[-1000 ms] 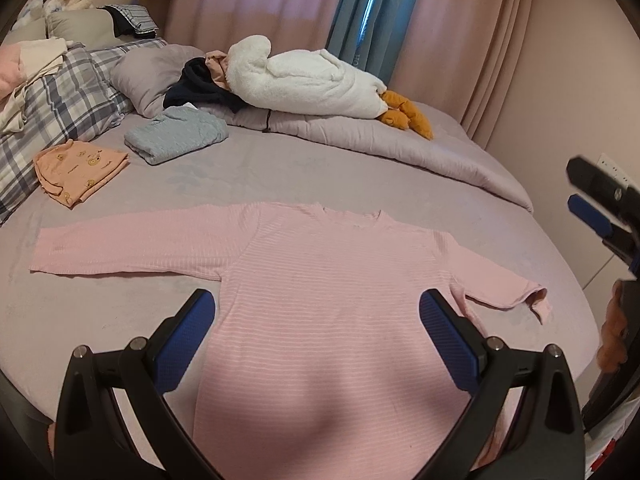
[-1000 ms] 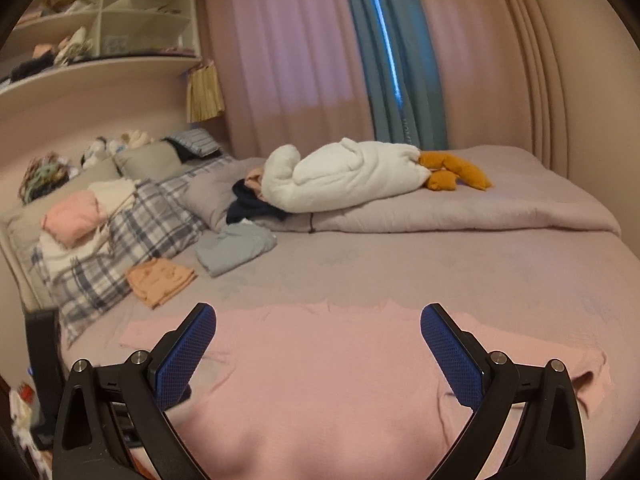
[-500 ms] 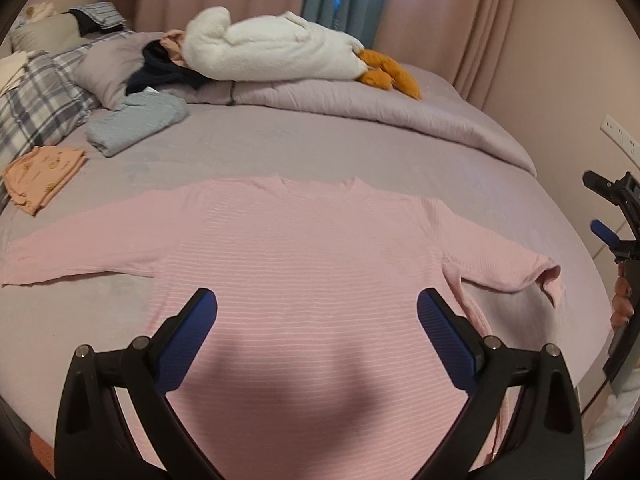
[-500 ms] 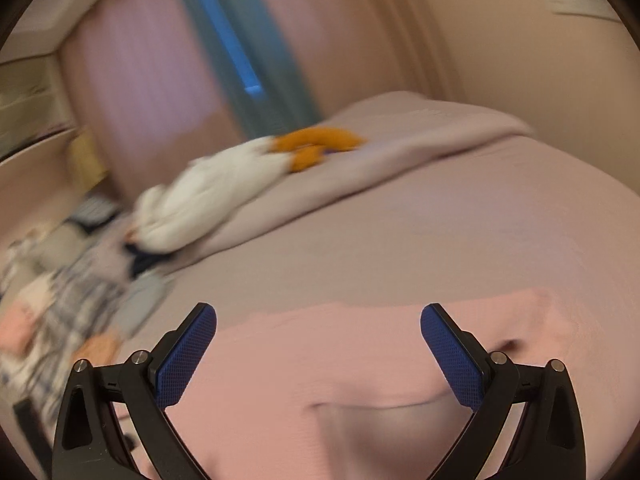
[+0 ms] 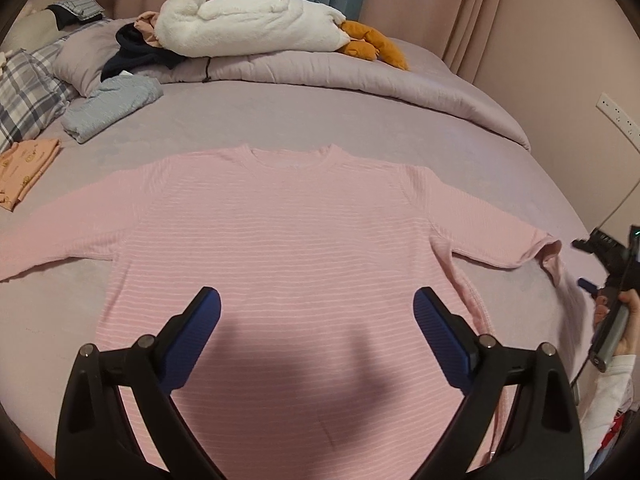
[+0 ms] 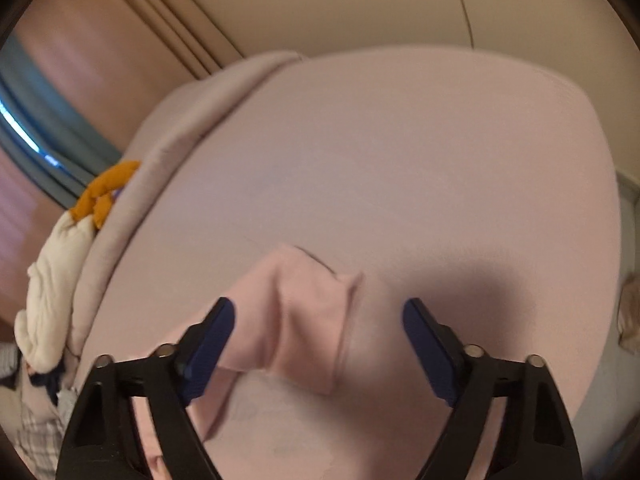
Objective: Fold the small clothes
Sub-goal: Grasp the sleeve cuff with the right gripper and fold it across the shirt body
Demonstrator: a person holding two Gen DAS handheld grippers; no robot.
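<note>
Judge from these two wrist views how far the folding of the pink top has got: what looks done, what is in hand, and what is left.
Done: the pink top lies spread flat on the bed, both sleeves out; a folded grey garment sits beyond it. In hand: the right claw, its jaws just closing, straddles the cuff without pressing it yet. The left claw hovers open over the body. Left: every fold of the top.
</note>
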